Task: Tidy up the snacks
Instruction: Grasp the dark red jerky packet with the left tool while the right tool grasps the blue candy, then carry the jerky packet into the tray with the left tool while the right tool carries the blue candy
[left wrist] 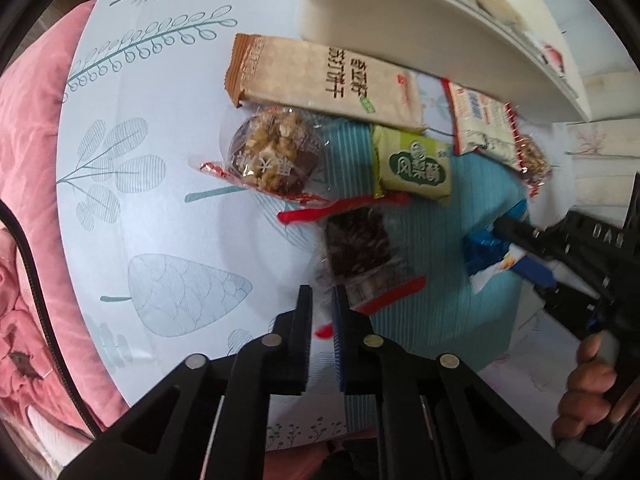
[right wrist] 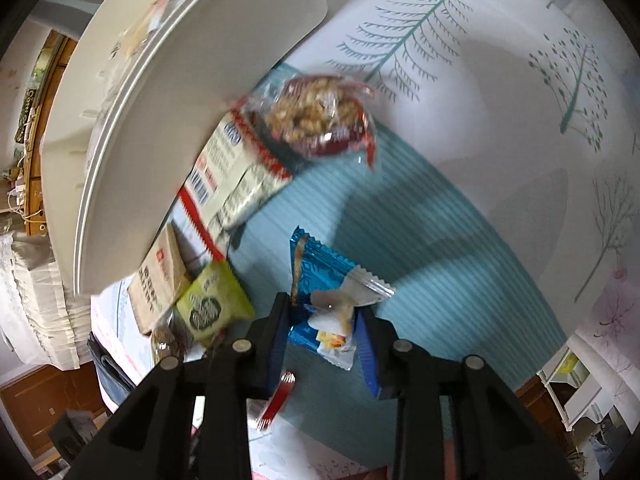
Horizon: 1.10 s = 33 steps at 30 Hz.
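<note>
Snack packets lie on a teal mat. My left gripper (left wrist: 322, 296) is shut on the clear, red-edged wrapper of a dark nut bar (left wrist: 360, 248). My right gripper (right wrist: 324, 312) is shut on a blue and white snack packet (right wrist: 328, 292), which also shows in the left wrist view (left wrist: 492, 256). Nearby lie a walnut date snack (left wrist: 268, 156), a long tan biscuit pack (left wrist: 324, 80), a green pineapple cake packet (left wrist: 412, 164) and a white red-edged packet (left wrist: 484, 124). A white bin (left wrist: 400, 28) stands behind them.
The table wears a pale cloth with printed leaves (left wrist: 168, 292). A pink quilt (left wrist: 28, 200) lies past the table's left edge. A second walnut snack (right wrist: 320, 116) lies by the bin's wall (right wrist: 192, 112). A hand (left wrist: 588, 392) holds the right gripper.
</note>
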{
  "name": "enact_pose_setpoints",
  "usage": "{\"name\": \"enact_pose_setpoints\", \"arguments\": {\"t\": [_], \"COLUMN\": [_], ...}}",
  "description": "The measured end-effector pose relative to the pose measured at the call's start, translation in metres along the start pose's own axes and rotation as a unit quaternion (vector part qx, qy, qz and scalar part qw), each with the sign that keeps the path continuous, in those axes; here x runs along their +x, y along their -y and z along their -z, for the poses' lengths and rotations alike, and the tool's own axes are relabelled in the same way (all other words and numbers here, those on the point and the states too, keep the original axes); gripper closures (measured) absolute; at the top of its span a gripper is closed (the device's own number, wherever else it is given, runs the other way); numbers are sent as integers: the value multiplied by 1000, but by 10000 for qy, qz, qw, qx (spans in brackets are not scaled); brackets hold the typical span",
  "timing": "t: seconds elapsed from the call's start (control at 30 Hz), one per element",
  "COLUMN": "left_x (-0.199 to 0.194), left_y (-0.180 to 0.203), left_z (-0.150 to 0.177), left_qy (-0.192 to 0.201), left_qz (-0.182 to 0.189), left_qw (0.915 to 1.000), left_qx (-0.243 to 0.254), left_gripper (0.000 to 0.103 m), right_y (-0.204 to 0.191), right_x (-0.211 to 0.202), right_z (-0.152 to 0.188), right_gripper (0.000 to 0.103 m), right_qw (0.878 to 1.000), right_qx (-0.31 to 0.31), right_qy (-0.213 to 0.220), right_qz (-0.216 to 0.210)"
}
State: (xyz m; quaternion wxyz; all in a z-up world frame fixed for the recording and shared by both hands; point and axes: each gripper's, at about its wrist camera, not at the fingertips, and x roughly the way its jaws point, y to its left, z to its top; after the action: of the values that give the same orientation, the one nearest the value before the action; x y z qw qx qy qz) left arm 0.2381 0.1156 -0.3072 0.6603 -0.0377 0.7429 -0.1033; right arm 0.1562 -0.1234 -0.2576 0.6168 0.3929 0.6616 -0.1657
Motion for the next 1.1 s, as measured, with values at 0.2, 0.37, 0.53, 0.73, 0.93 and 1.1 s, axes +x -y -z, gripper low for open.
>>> {"name": "enact_pose_setpoints", "arguments": {"t": [0.2,0.37,0.53,0.73,0.93,1.1], "left_x": [-2,7,19,30,38,44], "left_y": [0,8,15,23,38,43], "left_z": [-1,-9,-20,-39,-45,-32], "left_qy": [38,49,-87,-136,-115,-5], "left_qz": [72,-22,-217,-365,-538,-571], "left_qw": [9999,10000,9995,9971,9923,9877], "left_qx": [102,61,-194,-654,-1108,-1454], "left_gripper": [72,49,40,40,40,40], "right_y": [2,3,1,-2,-2,-6], "right_x": [-7,-8,-13,-15,-28,-32], "right_z": [16,30,22,2,-17,-25], "right_gripper": [71,71,71,71,71,71], "right_qw": [9996,9990,9981,9951,9894,9833], "right_qx": [-217,-344,-545,-976,-1449,-1787], "right_qy": [202,286,274,167,60,-233], "right_qz": [42,47,19,19,-107,-254]}}
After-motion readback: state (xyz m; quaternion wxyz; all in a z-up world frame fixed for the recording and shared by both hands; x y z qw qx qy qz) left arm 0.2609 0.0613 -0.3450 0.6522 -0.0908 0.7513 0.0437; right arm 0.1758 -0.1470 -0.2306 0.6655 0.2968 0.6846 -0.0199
